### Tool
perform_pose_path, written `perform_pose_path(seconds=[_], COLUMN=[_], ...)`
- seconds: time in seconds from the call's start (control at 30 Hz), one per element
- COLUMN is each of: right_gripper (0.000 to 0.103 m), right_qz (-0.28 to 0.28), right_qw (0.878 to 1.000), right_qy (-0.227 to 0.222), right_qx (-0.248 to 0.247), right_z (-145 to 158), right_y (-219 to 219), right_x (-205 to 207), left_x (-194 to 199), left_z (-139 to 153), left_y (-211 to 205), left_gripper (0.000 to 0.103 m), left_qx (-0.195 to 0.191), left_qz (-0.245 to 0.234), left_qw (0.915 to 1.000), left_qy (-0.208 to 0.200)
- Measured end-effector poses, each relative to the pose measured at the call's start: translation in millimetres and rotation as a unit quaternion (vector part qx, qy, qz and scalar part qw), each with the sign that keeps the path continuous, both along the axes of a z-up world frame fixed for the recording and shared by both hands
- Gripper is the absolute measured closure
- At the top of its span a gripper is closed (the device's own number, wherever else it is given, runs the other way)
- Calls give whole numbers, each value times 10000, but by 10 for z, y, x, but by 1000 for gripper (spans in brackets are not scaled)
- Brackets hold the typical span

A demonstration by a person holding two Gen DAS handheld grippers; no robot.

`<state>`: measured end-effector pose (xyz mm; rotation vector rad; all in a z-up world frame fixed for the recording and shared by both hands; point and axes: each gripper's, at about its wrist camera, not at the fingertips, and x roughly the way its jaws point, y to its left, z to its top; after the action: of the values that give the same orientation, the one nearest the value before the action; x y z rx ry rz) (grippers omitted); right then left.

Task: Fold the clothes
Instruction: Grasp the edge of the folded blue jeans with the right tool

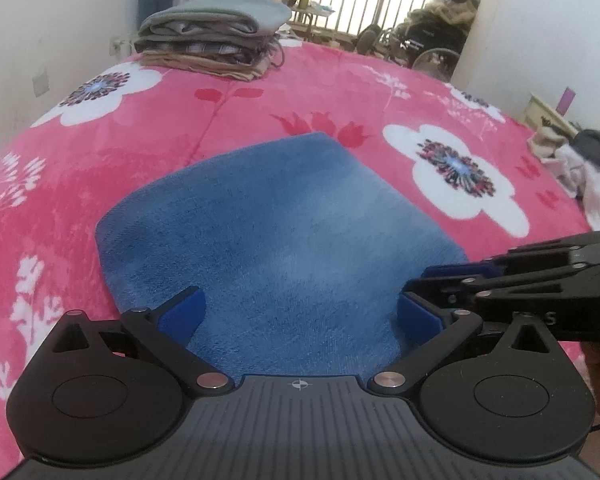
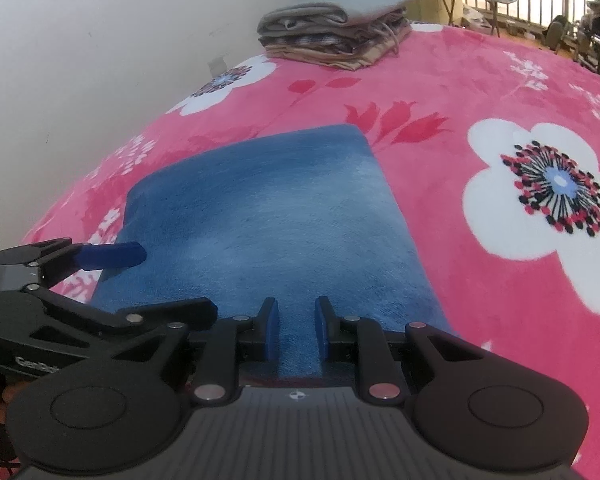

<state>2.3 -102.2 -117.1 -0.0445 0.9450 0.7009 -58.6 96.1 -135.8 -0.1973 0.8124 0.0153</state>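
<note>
A blue folded garment lies flat on the pink floral blanket. My left gripper is open wide, its blue pads straddling the garment's near edge, low over the cloth. My right gripper is over the same near edge further right. Its pads stand a narrow gap apart, flat blue cloth shows between them, and nothing is pinched. Each gripper appears in the other's view: the right gripper at the garment's right corner, the left gripper at its left corner.
A stack of folded clothes sits at the blanket's far end near the white wall. Loose clothes lie in a heap at the right edge. A railing and clutter lie beyond the bed.
</note>
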Motion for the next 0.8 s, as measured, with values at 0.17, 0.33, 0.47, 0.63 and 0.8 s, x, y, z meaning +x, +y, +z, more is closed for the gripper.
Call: perform_pose_path(seconds=[0.17, 0.33, 0.47, 0.63, 0.8], right_gripper=[81, 78, 76, 69, 65], right_qz=[-347, -1320, -2206, -2546, -2815], right_qw=[9991, 9895, 9709, 9418, 8947], right_qy=[126, 341, 691, 1689, 2670], right_qx=[201, 490, 630, 1400, 2215], right_z=[54, 104, 87, -83, -335], right_y=[-156, -549, -997, -1216, -1243], right_x=[47, 139, 205, 252, 335], left_x=[13, 44, 73, 65, 20], left_z=[0, 7, 17, 105, 249], left_y=[22, 79, 90, -6, -282], left_gripper=[0, 0, 0, 0, 0], left_qx=[-60, -240, -253, 39, 364], left_qz=[62, 153, 157, -107, -1070], left_qw=[10000, 9995, 9994, 9999, 9924], left_qy=[45, 101, 163, 29, -495])
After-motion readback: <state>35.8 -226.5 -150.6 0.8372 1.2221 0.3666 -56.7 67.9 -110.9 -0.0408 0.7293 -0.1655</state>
